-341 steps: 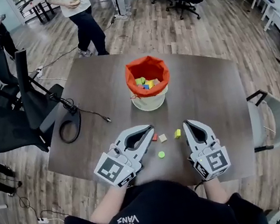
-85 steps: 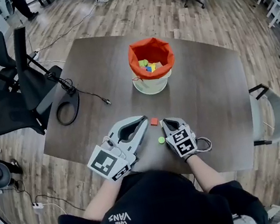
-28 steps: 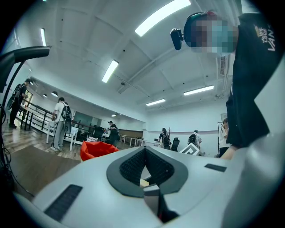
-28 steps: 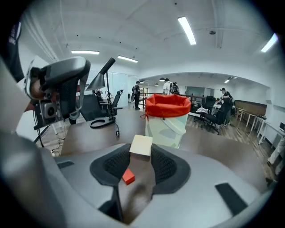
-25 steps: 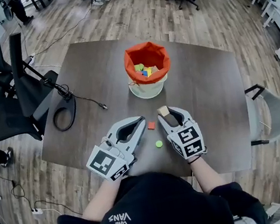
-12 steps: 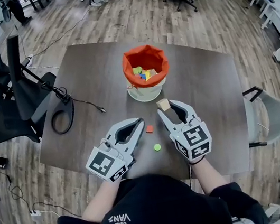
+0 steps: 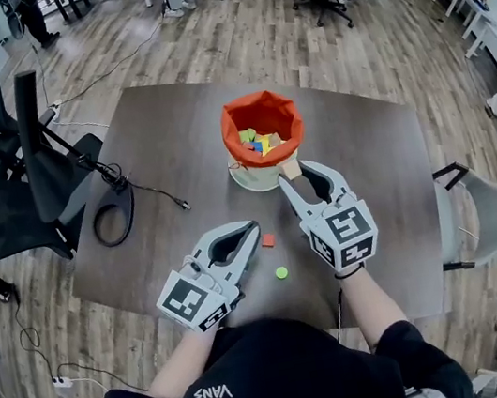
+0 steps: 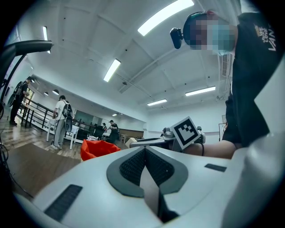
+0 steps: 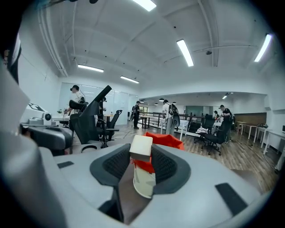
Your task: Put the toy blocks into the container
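Note:
The container, a white bucket with an orange liner (image 7: 258, 117), stands mid-table and holds several coloured blocks. My right gripper (image 7: 292, 172) hovers just at its near right rim, shut on a tan block (image 7: 292, 168). In the right gripper view the tan block (image 9: 141, 147) sits between the pads, with the container (image 9: 165, 140) right behind it. A red block (image 7: 267, 240) and a green block (image 7: 282, 273) lie on the table. My left gripper (image 7: 253, 229) rests low beside the red block, shut and holding nothing. The left gripper view shows the left gripper (image 8: 144, 149) with the container (image 8: 95, 148) beyond it.
A black cable (image 7: 115, 220) loops on the dark table's (image 7: 378, 180) left side. Black office chairs (image 7: 10, 197) stand to the left, a grey chair (image 7: 478, 205) to the right. People walk at the far end of the room.
My right gripper has lifted the tan block and carried it away from me up to the container's rim. The left gripper has stayed where it was.

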`<action>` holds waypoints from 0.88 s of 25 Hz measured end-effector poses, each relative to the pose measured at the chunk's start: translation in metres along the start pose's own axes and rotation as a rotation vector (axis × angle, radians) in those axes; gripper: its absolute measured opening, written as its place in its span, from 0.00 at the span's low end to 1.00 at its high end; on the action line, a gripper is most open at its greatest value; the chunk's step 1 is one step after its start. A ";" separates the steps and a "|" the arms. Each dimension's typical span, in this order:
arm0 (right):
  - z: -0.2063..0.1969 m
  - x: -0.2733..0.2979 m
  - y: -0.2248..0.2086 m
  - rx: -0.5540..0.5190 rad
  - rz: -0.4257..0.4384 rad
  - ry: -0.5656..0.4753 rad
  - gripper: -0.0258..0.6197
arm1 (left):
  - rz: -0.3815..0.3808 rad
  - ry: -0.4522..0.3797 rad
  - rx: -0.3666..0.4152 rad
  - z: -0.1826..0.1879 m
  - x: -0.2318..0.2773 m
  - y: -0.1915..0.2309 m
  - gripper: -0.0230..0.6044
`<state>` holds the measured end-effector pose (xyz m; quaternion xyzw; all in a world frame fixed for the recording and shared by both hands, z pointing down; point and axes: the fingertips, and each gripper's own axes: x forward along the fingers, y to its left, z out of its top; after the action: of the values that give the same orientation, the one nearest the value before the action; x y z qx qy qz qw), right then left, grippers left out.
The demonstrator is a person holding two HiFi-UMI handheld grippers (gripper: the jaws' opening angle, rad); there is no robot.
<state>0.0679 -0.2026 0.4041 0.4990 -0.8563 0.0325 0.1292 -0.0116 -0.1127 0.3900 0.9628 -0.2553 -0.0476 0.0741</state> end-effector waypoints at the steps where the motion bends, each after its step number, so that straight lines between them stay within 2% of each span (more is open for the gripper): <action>1: 0.001 0.006 -0.003 -0.002 0.000 -0.001 0.28 | 0.001 0.002 -0.002 -0.001 0.000 0.001 0.05; 9: -0.003 0.054 -0.031 -0.008 0.005 0.045 0.28 | 0.011 0.014 -0.008 -0.006 0.003 0.008 0.05; 18: -0.037 0.106 -0.045 -0.008 0.019 0.167 0.29 | 0.025 0.021 -0.009 -0.008 0.002 0.016 0.05; 22: -0.045 0.115 -0.047 0.006 0.012 0.185 0.29 | 0.031 0.022 -0.010 -0.009 0.001 0.020 0.05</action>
<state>0.0636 -0.3149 0.4731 0.4890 -0.8436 0.0817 0.2063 -0.0193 -0.1295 0.4019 0.9589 -0.2690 -0.0370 0.0826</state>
